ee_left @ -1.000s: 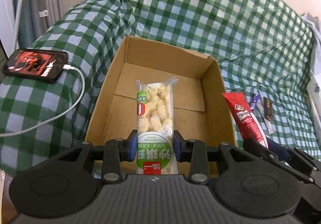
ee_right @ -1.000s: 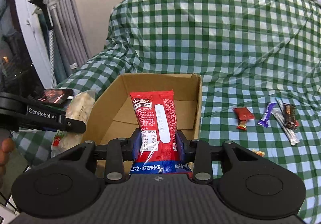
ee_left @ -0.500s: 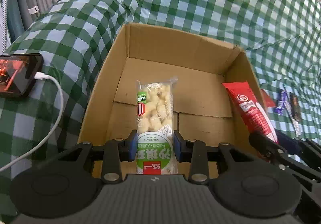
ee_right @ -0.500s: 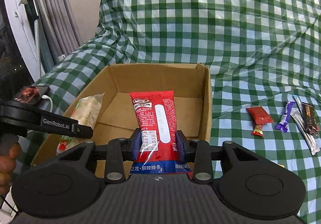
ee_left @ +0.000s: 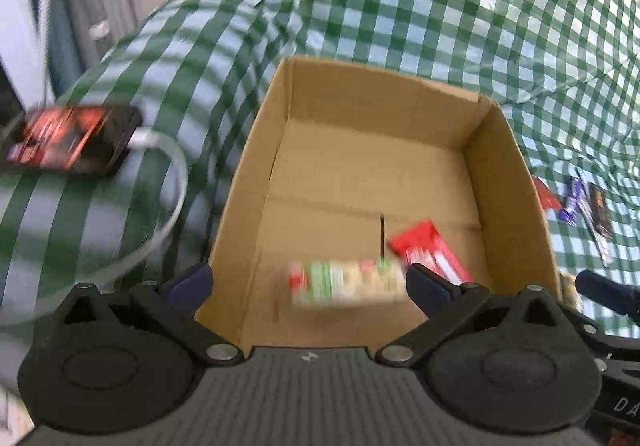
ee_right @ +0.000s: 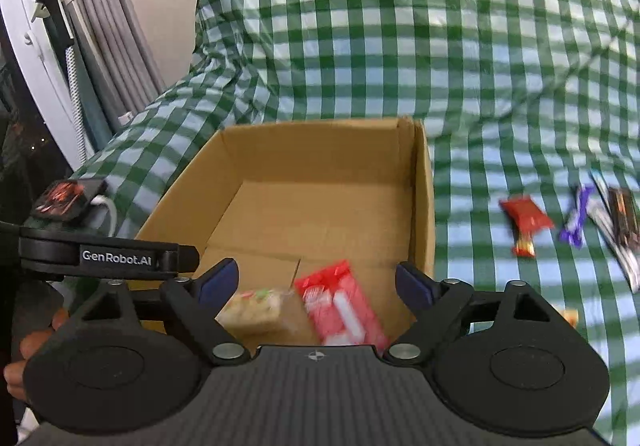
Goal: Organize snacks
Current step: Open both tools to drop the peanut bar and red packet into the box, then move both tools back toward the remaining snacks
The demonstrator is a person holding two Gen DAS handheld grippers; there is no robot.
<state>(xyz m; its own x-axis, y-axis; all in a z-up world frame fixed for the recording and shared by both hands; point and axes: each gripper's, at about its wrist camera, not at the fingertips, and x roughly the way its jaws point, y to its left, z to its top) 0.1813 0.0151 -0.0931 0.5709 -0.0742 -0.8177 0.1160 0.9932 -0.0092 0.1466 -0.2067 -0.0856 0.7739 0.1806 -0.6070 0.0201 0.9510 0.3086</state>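
Now we see both snack packets lying loose on the floor of the open brown cardboard box (ee_left: 376, 166), which sits on a green-and-white checked cloth (ee_left: 400, 6).

From the left wrist view, our left hand-held gripper (ee_left: 308, 282) has its blue-padded jaws spread wide and opening, with nothing pressed between them. Just ahead of it, between the fingertips but below them, lies the clear packet of pale puffed snack with a green and red label (ee_left: 344, 284), blurred and turned crosswise. Touching its right end, just past the right fingertip, lies the red foil snack packet (ee_left: 428, 254), angled away to the left. To the left of this gripper, outside the box, a black phone with a red lit screen (ee_left: 68, 138) rests on the cloth with a white cable (ee_left: 168, 214) curling from it.

From the right wrist view, our right hand-held gripper (ee_right: 318, 280) also stands with jaws apart and opening, gripping nothing. The red packet (ee_right: 340, 302) lies directly ahead between its fingertips, the pale one (ee_right: 256, 308) just left of it, near the left fingertip. Off to the right of this gripper, well outside the box, several small wrapped sweets lie on the cloth: a red one (ee_right: 524, 222), a purple one (ee_right: 576, 222) and a dark brown bar (ee_right: 624, 214). The left gripper's black arm shows at the far left, with fingers of a hand (ee_right: 24, 358) below it.
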